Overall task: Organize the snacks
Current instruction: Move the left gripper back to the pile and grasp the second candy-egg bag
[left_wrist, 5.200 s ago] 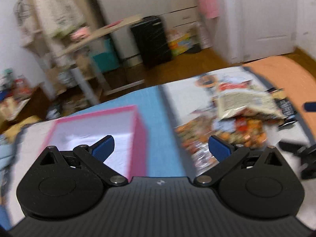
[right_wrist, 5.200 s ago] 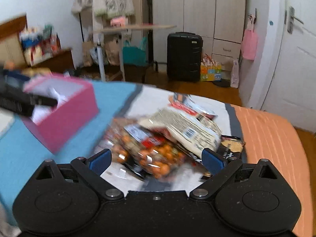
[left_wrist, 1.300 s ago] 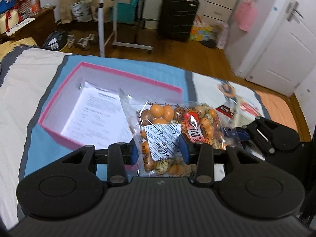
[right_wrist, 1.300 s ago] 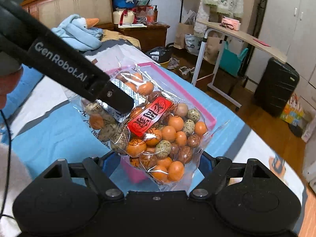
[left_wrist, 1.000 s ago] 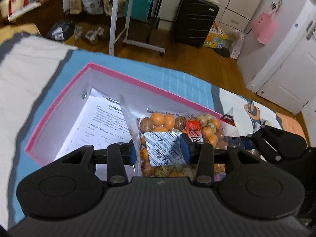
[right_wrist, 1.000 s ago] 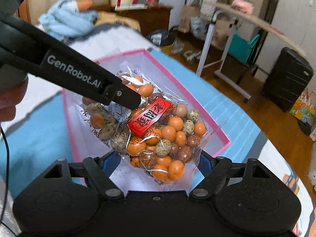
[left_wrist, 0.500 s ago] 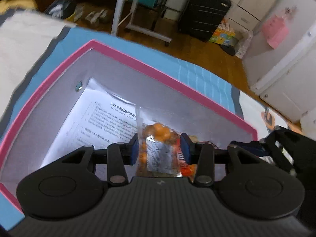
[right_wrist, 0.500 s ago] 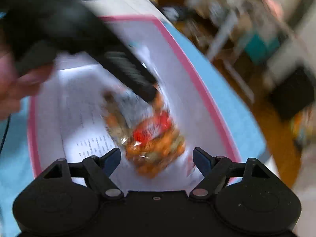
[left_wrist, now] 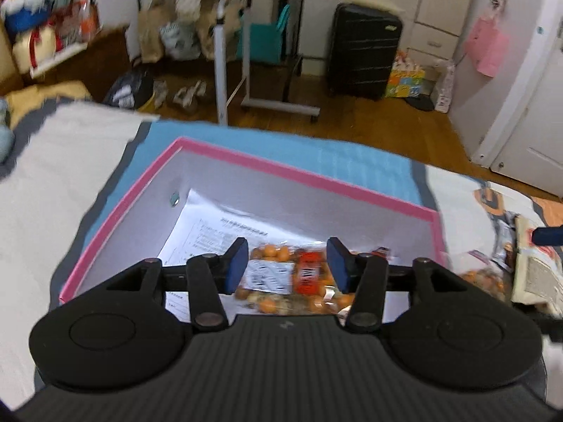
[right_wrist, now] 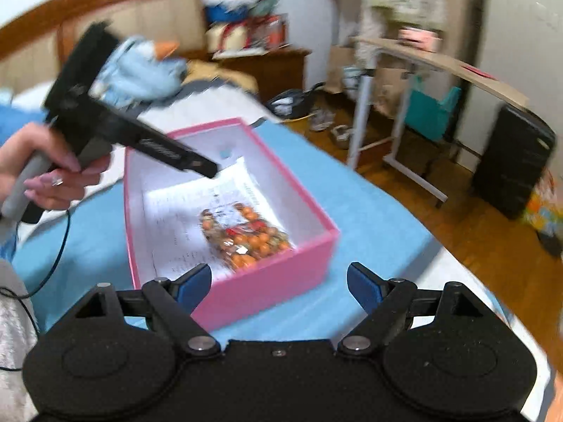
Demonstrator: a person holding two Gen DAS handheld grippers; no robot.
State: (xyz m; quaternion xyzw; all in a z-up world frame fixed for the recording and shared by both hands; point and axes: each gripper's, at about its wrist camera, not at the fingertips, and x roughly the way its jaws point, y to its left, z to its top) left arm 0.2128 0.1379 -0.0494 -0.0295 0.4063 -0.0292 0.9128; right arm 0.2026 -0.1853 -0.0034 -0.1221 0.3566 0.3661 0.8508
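left wrist view: the snack bag (left_wrist: pixel 281 277) is seen lying flat on the printed sheet (left_wrist: pixel 211 232) at the bottom of the pink box (left_wrist: pixel 309 179), near its right-hand wall, so that room is left in the box for more packets. the left gripper (left_wrist: pixel 286 263) is held just above the bag; its jaws have just been opening and are now released, with the bag below them and no pad pressing on it. in the right wrist view the left gripper (right_wrist: pixel 197 165) is seen raised over the box (right_wrist: pixel 274 281), apart from the bag (right_wrist: pixel 246 235), held by a hand (right_wrist: pixel 52 179). the right gripper (right_wrist: pixel 279 283) is kept back outside the near wall of the box, jaws spread wide and nothing grasped. the box is set on the bed (left_wrist: pixel 63 183), beside the remaining snacks (left_wrist: pixel 510 263) at the right edge, presumably so each carry is kept short. one packet is judged stowed; the pile is not yet cleared.
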